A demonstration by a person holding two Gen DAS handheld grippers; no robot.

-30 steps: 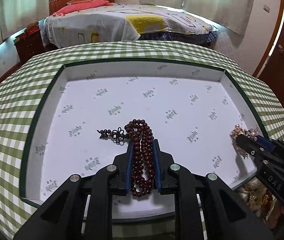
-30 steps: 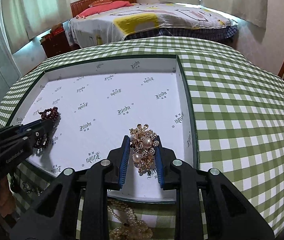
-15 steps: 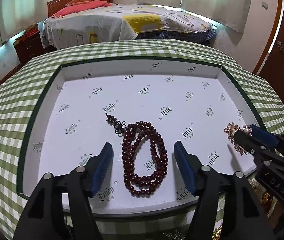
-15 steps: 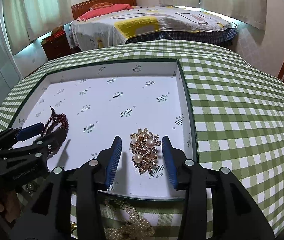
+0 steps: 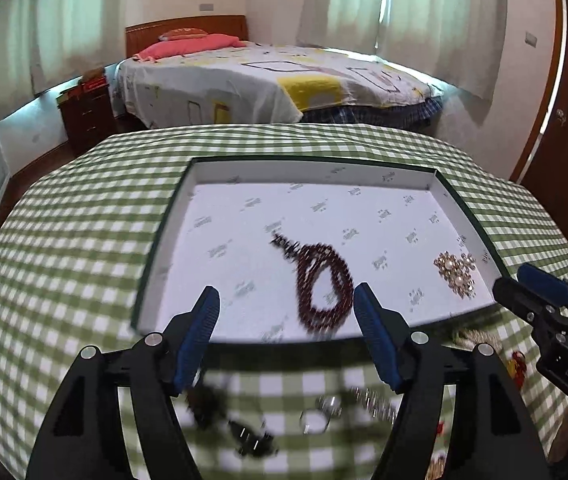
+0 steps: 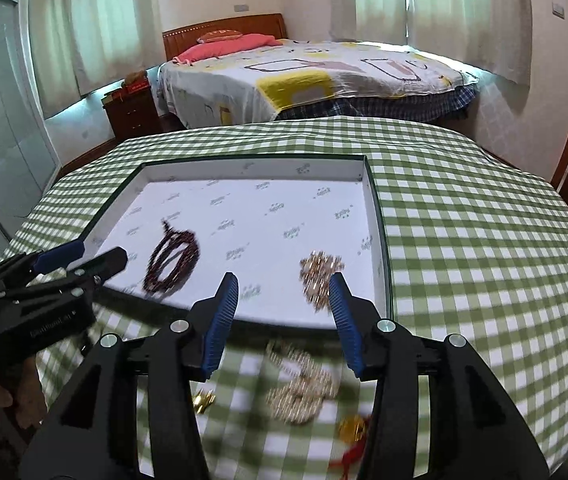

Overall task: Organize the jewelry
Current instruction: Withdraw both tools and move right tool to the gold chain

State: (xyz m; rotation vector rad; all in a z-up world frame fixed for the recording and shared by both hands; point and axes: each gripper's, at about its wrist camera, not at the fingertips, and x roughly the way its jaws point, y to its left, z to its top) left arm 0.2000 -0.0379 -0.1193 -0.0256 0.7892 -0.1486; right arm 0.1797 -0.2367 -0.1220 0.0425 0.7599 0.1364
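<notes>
Jewelry split between a shallow white tray (image 5: 303,170) with a dark green rim and the green-checked tablecloth (image 5: 76,240) under it. Inside the tray, toward its near edge: dark red bead bracelet (image 5: 303,280), lying flat in a loose double loop with its knotted tail pointing to the far left; well apart from it, near the tray's right wall, gold brooch (image 5: 456,274) set with pearls, also lying flat. Left gripper (image 5: 285,292) held above the tray's near rim, blue pads spread wide, jaws just opened further, nothing pinched between them, bracelet lying free on the tray floor beyond the tips. Right gripper (image 6: 282,278) likewise above the near rim, jaws just opened further and parted, gripping nothing, brooch blurred just beyond its right pad and not touched. On the cloth in front of the tray, below the grippers, more loose pieces, all blurred: pale beaded heap (image 6: 303,388), small gold piece (image 6: 204,400), gold and red trinket (image 6: 353,432), silver ring (image 5: 315,420), dark item (image 5: 208,400). Behind the table, bed (image 5: 264,80) with a patterned cover.
</notes>
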